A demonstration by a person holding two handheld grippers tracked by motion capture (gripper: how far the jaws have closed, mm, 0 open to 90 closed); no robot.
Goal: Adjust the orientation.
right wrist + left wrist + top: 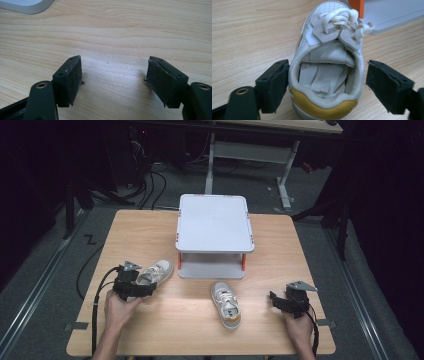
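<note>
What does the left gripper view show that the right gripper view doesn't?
The left gripper view has a white sneaker with a yellow heel between the left gripper jaws, one pad touching its side and the other apart, plus an orange post of the rack. The right gripper view has the right gripper open over bare wood. Both show the wooden table and a corner of the grey rack.

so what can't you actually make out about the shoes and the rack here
- High view: the heel of the left shoe is covered by the left gripper.
- Left gripper view: that shoe's toe is cut off by the top edge; the paper stuffing hides its inside.
- High view: the lower shelf of the white rack lies under its top board.
- Right gripper view: the right gripper stands open over bare table; the rack is cut to a corner.
</note>
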